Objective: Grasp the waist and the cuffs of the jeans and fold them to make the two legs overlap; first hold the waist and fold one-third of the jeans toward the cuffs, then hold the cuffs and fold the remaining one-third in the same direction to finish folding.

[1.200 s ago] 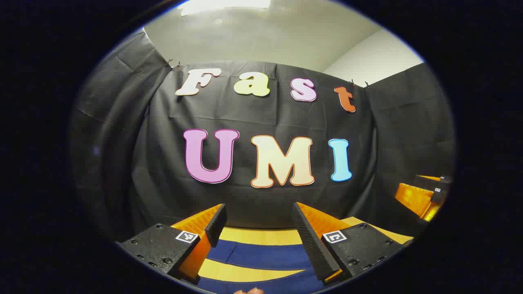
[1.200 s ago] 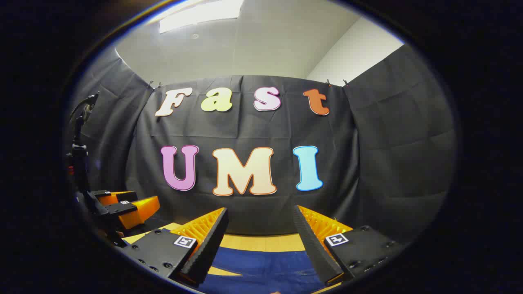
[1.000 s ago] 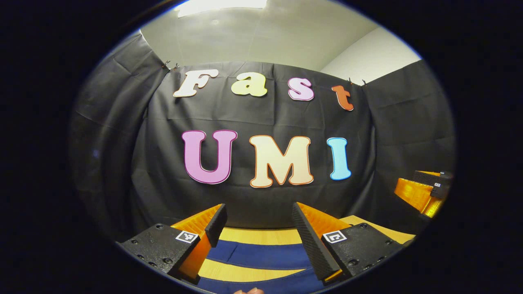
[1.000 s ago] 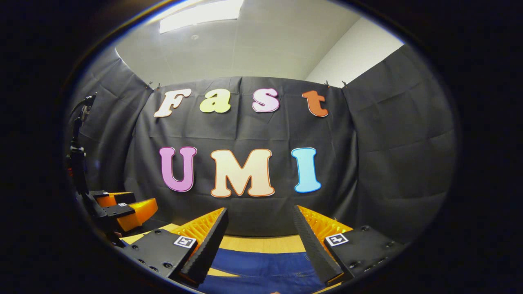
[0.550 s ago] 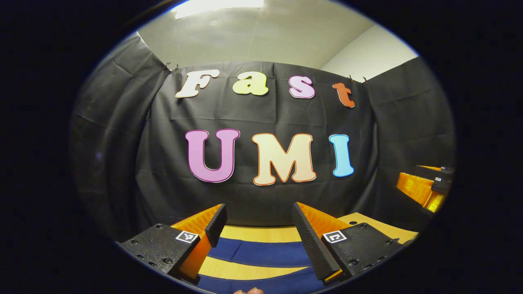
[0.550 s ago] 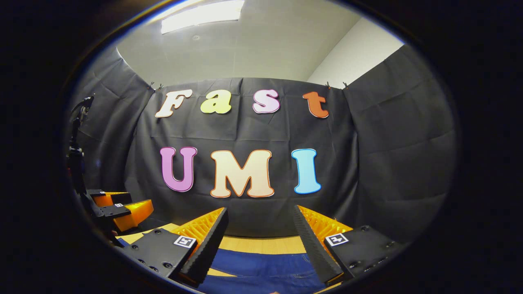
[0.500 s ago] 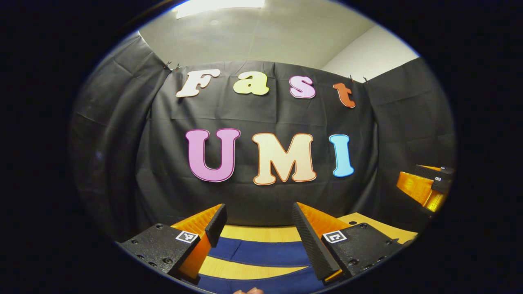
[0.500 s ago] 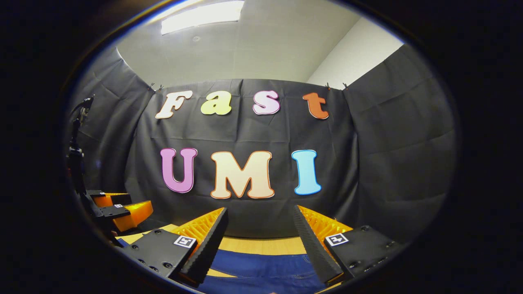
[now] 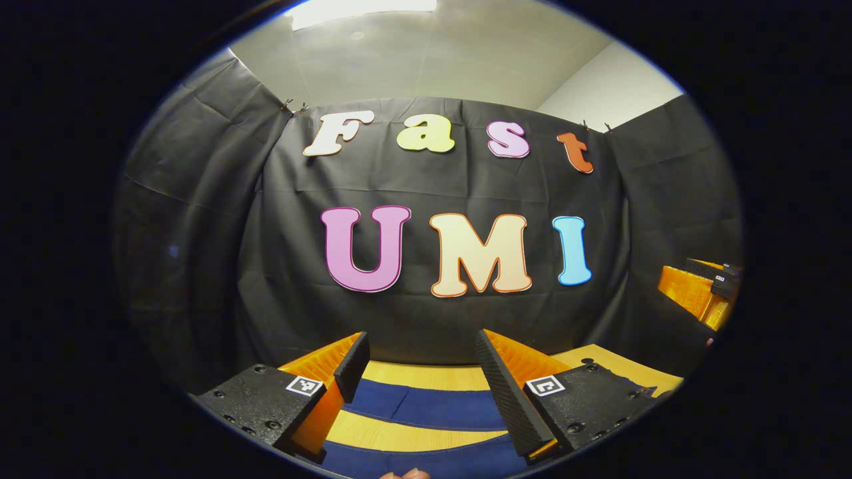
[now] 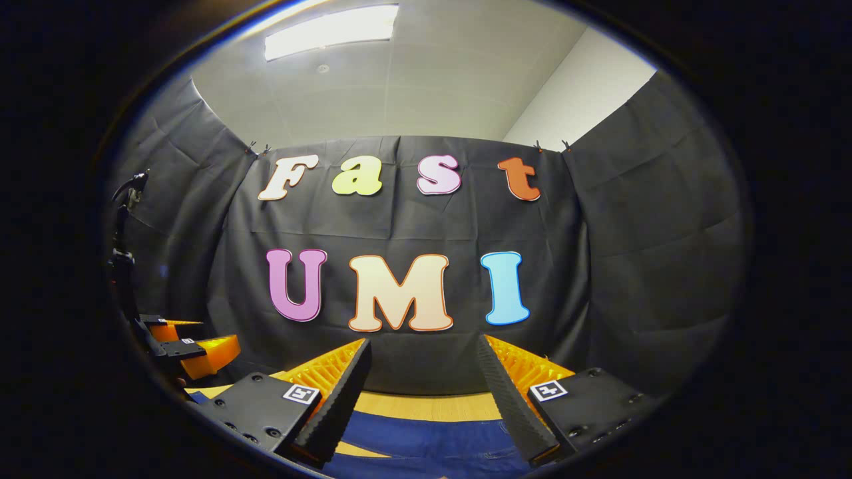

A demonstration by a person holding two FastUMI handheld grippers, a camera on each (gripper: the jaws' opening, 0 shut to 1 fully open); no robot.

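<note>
Left gripper view: left gripper [image 9: 421,362] jaws spread, grasping nothing, above jeans [image 9: 426,409] lying flat on table [image 9: 426,376]; right gripper [image 9: 699,293] far right.

Right gripper view: right gripper [image 10: 423,366] released, jeans [image 10: 426,439] beneath; left gripper [image 10: 190,349] at left.

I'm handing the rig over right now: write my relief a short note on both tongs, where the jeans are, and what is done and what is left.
Left tongs: open, holding nothing, above the jeans.
Right tongs: open, holding nothing, above the jeans' blue denim.
Jeans: flat on the wooden table; in the left gripper view two blue bands lie apart, with bare wood between them.
Done: no grasp yet; no fold that I can see.
Left: grip waist and cuffs, overlap the legs, then both one-third folds.
</note>
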